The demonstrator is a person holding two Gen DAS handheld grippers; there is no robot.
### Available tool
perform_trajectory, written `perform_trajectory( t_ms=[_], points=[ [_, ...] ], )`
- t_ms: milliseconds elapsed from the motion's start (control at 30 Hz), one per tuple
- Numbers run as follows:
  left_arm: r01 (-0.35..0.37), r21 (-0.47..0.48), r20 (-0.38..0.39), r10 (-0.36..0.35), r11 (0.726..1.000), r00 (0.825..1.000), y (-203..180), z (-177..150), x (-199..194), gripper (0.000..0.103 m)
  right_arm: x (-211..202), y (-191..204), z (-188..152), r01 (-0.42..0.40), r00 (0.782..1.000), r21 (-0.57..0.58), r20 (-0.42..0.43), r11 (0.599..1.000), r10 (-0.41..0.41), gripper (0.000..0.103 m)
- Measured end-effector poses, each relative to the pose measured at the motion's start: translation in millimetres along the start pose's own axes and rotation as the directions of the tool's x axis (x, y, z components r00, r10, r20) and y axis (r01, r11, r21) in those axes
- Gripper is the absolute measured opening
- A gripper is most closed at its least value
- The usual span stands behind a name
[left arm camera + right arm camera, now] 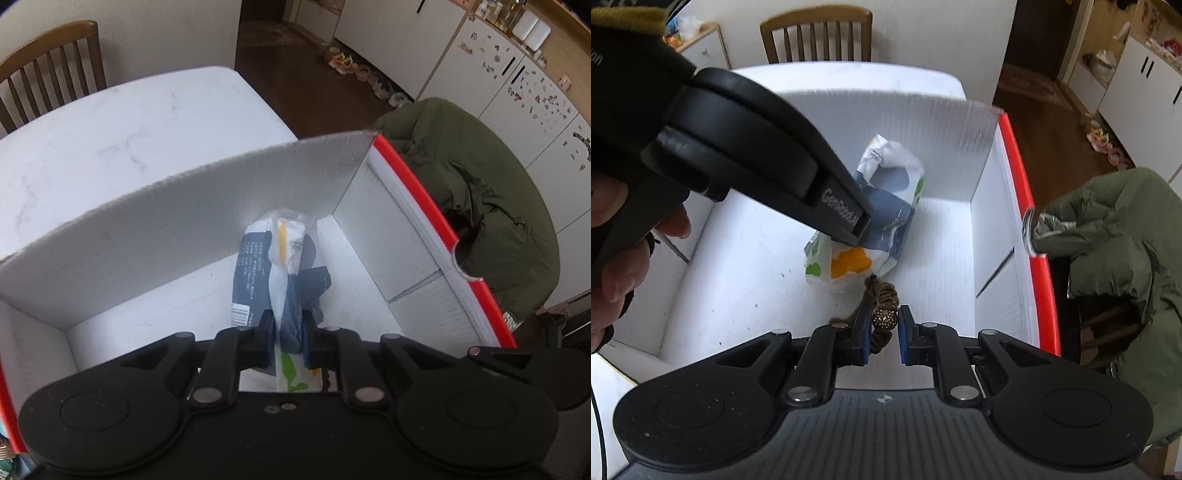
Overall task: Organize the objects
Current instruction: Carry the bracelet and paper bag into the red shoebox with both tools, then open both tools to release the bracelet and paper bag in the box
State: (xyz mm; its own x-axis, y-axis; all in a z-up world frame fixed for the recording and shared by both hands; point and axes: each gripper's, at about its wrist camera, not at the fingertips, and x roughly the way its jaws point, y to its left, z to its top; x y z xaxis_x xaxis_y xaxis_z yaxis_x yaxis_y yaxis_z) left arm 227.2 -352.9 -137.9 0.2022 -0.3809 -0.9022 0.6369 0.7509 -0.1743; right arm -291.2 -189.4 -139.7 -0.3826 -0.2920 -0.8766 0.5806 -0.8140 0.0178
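Both pairs of fingers work inside a white corrugated cardboard box with a red rim. On the left gripper the fingers are drawn narrow, pinching the near end of a soft white plastic packet printed in dark blue, orange and green. That packet runs away toward 12 o'clock along the box floor, its far end close to the back wall. Its barcode label is readable only in the left wrist view.

From the right wrist camera the same packet lies mid-box at 12 o'clock, with the left gripper reaching in from 10 o'clock and a hand wrapped around its handle. Only this view shows the right gripper: its blue-padded fingers stand slightly apart around a brown braided hair tie with a glittery bead. The left pad touches the band; whether the right pad touches the bead I cannot tell. The tie's loop lies on the box floor, just beside the packet's near edge.

The box sits on a white marble-pattern bench. An olive green padded jacket hangs at 3 o'clock beyond the red rim, and a brown wooden slatted chair stands at the bench's far edge.
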Motion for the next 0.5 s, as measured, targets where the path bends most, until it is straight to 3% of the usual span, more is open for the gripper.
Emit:
perform_trajectory(
  t_ms=[300, 433, 500],
  points=[
    [-0.008, 0.012, -0.029, 0.008, 1.0, 1.0, -2, -3, 11, 0.018, -1, -3, -4, -0.001, 1.0, 0.01, 0.0, 1.0, 0.001, 0.015],
    [-0.008, 0.012, -0.028, 0.009, 1.0, 1.0, -1, -5, 8, 0.024, -4, -10, -4, -0.007, 1.0, 0.037, 0.016, 0.999, 0.006, 0.015],
    [-0.017, 0.009, -0.027, 0.017, 1.0, 0.999, 0, -4, 6, 0.032, -7, -11, -5, -0.011, 1.0, 0.044, 0.028, 0.999, 0.01, 0.015]
  ],
)
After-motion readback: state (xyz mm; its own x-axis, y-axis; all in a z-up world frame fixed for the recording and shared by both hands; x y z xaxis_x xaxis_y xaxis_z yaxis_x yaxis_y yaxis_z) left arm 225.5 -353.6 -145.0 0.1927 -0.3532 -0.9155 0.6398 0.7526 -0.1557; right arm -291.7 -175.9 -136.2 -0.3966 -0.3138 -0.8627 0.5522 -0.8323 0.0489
